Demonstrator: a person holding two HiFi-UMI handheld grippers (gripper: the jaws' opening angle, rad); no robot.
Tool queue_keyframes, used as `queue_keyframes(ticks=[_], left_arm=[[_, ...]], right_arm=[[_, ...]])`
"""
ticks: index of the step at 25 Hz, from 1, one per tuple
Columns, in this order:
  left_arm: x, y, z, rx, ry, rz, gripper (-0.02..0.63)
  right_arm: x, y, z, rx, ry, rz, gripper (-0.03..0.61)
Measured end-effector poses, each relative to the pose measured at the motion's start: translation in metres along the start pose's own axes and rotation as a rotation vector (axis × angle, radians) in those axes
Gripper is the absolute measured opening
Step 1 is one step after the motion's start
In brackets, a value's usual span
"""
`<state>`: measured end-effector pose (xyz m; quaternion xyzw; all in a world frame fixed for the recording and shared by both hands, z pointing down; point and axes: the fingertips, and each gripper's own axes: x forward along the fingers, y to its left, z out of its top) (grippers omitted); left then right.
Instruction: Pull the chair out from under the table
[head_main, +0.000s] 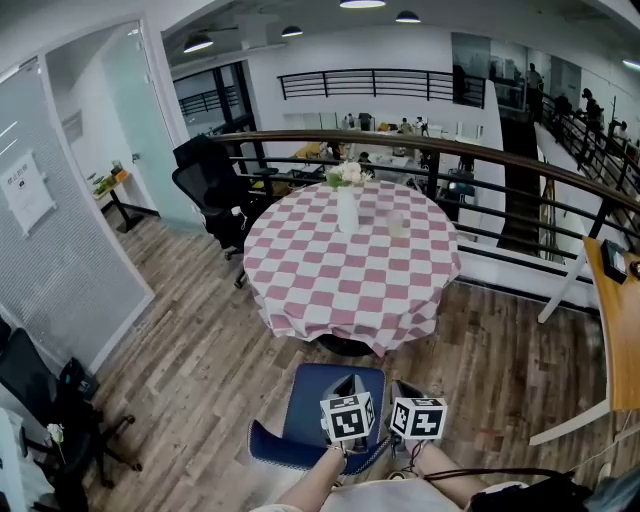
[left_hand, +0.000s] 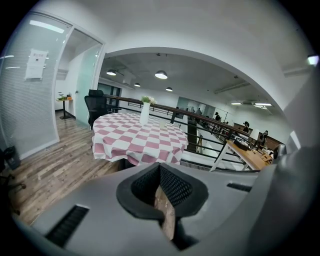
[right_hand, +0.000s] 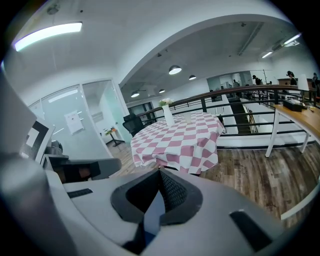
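Note:
A blue chair (head_main: 318, 398) stands on the wood floor, its seat clear of the round table (head_main: 350, 275) with the pink-and-white checked cloth. My left gripper (head_main: 347, 386) and right gripper (head_main: 401, 388) hover side by side over the chair's near right edge. In the left gripper view the left gripper (left_hand: 160, 166) is shut, tips together, with only floor showing below them. The right gripper (right_hand: 159, 171) is also shut in its own view, with blue chair (right_hand: 151, 214) visible under its jaws. Neither holds anything. The table (left_hand: 135, 139) lies straight ahead in both gripper views.
On the table stand a white vase of flowers (head_main: 346, 205) and a glass (head_main: 396, 222). Black office chairs (head_main: 212, 188) sit behind the table at the left, another (head_main: 45, 405) at the lower left. A railing (head_main: 520, 172) runs behind, a wooden desk (head_main: 618, 330) at the right.

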<state>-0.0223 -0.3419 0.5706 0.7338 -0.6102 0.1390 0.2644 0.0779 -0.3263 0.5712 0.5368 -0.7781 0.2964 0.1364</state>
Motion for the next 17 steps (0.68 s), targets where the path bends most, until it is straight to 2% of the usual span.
queue_keyframes(ticks=[17], left_arm=[[0.0061,-0.0032,-0.0062,-0.002,0.024,-0.009,0.003]], right_arm=[[-0.0009,-0.0066,-0.0026,-0.003,0.014,-0.009,0.017]])
